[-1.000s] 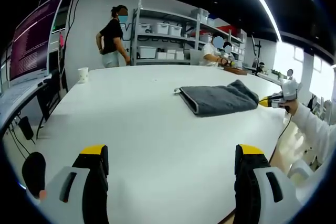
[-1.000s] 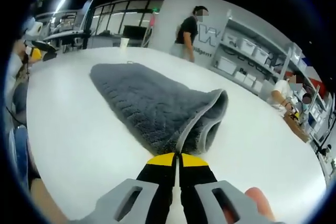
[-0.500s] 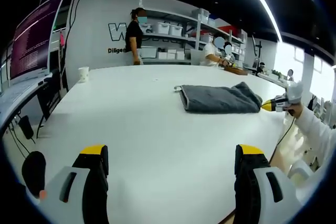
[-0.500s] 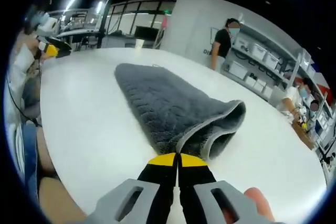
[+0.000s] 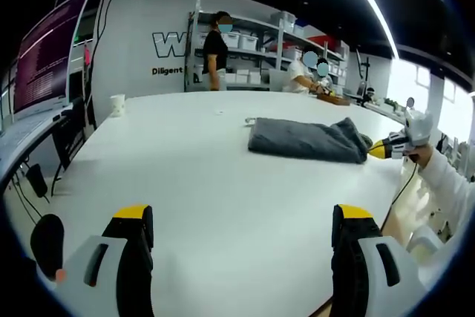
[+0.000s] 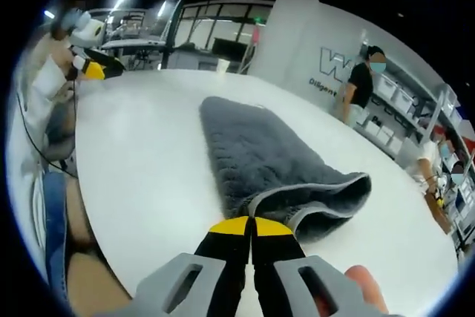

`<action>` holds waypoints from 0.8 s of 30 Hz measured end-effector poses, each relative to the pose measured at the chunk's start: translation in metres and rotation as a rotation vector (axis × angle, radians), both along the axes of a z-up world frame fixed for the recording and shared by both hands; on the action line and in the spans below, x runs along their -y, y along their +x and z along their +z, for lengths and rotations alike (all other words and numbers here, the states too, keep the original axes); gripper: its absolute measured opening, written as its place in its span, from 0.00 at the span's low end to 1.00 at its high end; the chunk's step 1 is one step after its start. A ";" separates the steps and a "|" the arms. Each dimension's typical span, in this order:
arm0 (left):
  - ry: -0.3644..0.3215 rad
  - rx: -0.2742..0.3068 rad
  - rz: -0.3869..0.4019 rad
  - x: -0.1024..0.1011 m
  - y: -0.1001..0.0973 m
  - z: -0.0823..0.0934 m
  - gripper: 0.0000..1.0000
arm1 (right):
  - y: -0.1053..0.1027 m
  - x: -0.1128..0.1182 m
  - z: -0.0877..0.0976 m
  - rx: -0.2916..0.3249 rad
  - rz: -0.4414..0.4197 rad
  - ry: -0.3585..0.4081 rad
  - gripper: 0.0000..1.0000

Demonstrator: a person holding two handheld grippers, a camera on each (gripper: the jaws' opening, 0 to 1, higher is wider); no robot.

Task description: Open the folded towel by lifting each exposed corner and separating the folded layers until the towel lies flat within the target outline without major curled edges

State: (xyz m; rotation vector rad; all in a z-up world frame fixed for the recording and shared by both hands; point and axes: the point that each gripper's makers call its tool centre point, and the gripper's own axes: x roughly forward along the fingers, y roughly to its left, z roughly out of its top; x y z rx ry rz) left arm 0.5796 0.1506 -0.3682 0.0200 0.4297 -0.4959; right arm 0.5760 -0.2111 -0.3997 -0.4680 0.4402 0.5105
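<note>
Pinching a lifted corner of the grey towel (image 6: pixel 274 165) between my right gripper (image 6: pixel 251 229), I was mid-unfold on the white table (image 6: pixel 148 161); my left gripper (image 5: pixel 241 228) hung spread, well apart. Next I judged: carry that layer over.

We see a wide white table (image 5: pixel 185 161) at the room's centre. Beyond it a white wall (image 5: pixel 133 42) carries dark lettering (image 5: pixel 167 44), with storage shelves (image 5: pixel 245 53) of white bins beside it. Left of the table stands a large monitor (image 5: pixel 48 53). Above runs a long ceiling light strip (image 5: pixel 367 1).
</note>
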 end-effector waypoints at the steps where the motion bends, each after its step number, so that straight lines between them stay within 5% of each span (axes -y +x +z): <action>1: 0.000 -0.001 0.000 0.000 0.000 0.000 0.99 | -0.001 -0.003 0.000 0.000 0.007 -0.001 0.00; 24: 0.001 -0.004 0.001 -0.002 0.000 -0.001 0.99 | -0.008 -0.095 0.000 -0.025 0.153 0.049 0.00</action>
